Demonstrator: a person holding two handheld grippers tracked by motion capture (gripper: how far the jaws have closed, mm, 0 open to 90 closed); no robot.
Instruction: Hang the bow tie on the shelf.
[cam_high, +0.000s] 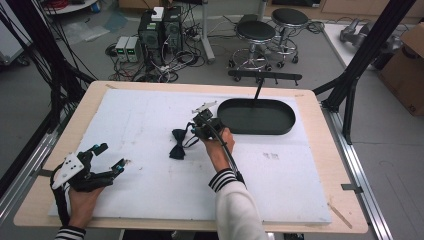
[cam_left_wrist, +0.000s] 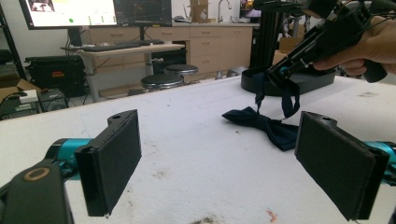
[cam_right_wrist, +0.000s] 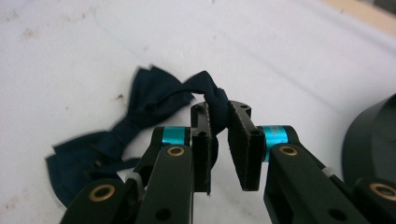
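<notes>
right gripper (cam_right_wrist: 218, 135) clamped on bow tie (cam_high: 178, 143) strap, likely to lift it toward oval tray (cam_high: 287, 120); left gripper (cam_high: 111, 157) open, idle on bench (cam_high: 150, 200).

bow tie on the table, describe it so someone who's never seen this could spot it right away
On the white table, look just left of the black oval tray, near the middle. The bow tie lies there, small, dark navy and soft, its strap pinched in the right gripper. Nothing else on the table is cloth.
</notes>
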